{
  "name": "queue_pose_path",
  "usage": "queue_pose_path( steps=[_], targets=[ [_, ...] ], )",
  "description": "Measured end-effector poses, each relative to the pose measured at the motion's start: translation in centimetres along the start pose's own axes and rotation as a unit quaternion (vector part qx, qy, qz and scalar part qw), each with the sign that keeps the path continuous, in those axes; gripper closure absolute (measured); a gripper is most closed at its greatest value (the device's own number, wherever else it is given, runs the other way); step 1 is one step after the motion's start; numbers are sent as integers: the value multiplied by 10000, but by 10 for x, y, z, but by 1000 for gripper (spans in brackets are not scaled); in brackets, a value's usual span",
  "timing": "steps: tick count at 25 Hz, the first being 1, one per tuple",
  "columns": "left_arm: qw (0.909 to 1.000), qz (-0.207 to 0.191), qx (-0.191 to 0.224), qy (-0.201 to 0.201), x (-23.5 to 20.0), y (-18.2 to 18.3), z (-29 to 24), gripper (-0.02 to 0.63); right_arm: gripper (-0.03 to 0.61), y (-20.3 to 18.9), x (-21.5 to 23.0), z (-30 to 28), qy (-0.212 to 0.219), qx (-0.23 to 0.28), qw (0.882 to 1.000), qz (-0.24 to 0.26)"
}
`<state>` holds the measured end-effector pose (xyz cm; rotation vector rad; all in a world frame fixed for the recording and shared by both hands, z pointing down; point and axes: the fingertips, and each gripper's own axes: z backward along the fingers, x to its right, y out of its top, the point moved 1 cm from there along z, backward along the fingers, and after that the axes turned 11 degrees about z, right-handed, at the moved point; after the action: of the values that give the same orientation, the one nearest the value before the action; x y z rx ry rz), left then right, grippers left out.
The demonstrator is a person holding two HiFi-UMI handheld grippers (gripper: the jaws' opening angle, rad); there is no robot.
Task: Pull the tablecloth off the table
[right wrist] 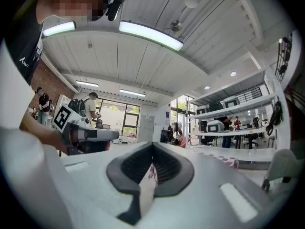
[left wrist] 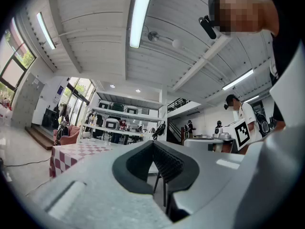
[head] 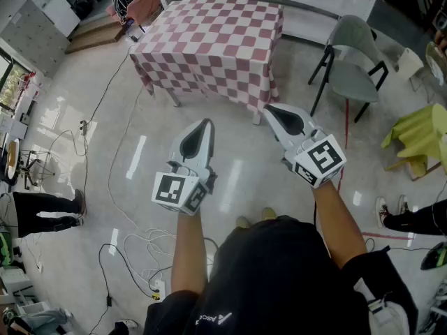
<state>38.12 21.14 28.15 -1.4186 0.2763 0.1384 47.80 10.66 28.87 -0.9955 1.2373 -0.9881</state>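
Jaws on your left gripper and right gripper are pressed together, empty. Well ahead, the red-and-white checked fabric tablecloth drapes the table (probably light, soft, easily bunched); pinch its hanging near hem.

Bright, even indoor light on all my feeds.
I get it from ceiling strip lights and windows; the floor shows white glare streaks, the tablecloth is evenly lit, and both gripper views bend toward dark round edges.
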Motion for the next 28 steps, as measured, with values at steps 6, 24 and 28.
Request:
queue_pose_path(
  steps=[6, 24, 28],
  targets=[
    [10000, -33, -16, 46, -7, 7, 5, 603, 578, 4, -2, -5, -76, 117, 9998, -154],
    [9998, -203, 82, 28, -103, 28, 17, 603, 578, -13, -19, -87, -176, -22, 9998, 18],
    [9997, -135, 59, 180, -138, 31, -12, 603, 578, -28, 6, -126, -160, -9, 9998, 76]
  ],
)
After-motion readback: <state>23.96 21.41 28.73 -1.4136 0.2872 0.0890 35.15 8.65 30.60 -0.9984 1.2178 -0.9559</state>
